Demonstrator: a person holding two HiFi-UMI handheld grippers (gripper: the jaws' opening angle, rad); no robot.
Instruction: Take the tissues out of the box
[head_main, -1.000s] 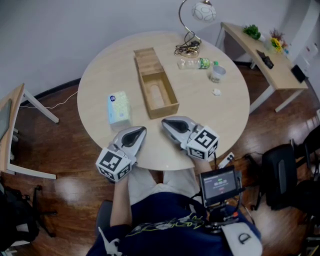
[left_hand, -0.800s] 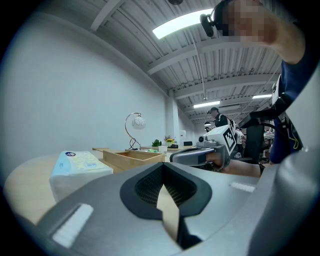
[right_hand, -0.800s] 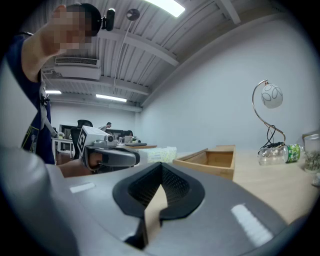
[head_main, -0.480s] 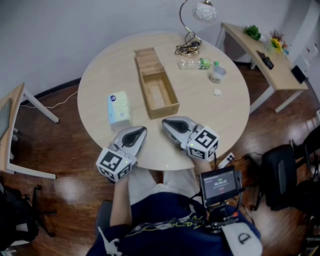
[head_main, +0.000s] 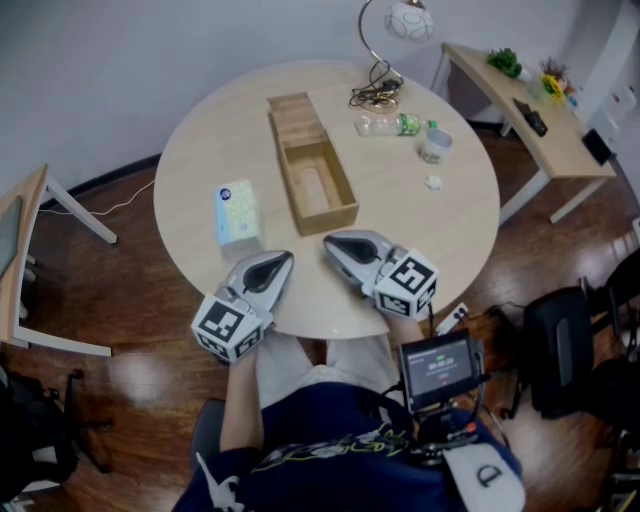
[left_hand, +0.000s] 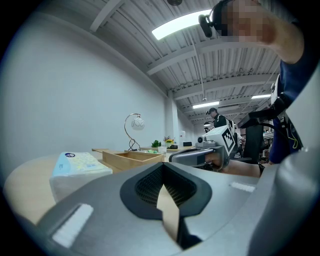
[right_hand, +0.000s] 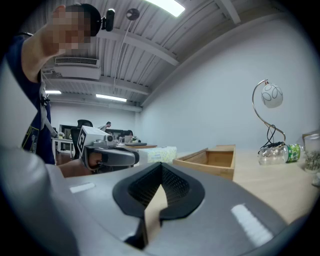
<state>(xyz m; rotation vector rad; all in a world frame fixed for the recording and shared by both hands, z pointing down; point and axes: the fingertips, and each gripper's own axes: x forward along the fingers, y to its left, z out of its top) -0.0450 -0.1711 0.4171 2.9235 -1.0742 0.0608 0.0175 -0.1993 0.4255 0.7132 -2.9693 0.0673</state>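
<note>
One open wooden box (head_main: 327, 226), tissue pack (head_main: 237, 213) outside it — on table (head_main: 455, 215)

A round pale table (head_main: 440, 220) carries a curved lamp (head_main: 408, 22), a plastic bottle (head_main: 390, 127) lying on its side and a clear cup (head_main: 434, 146), all well beyond the right claw (head_main: 330, 243) and off to its right. Farther right stands a side desk (head_main: 510, 110) with a green plant (head_main: 505, 63). A small screen (head_main: 438, 366) sits behind the claw.
</note>
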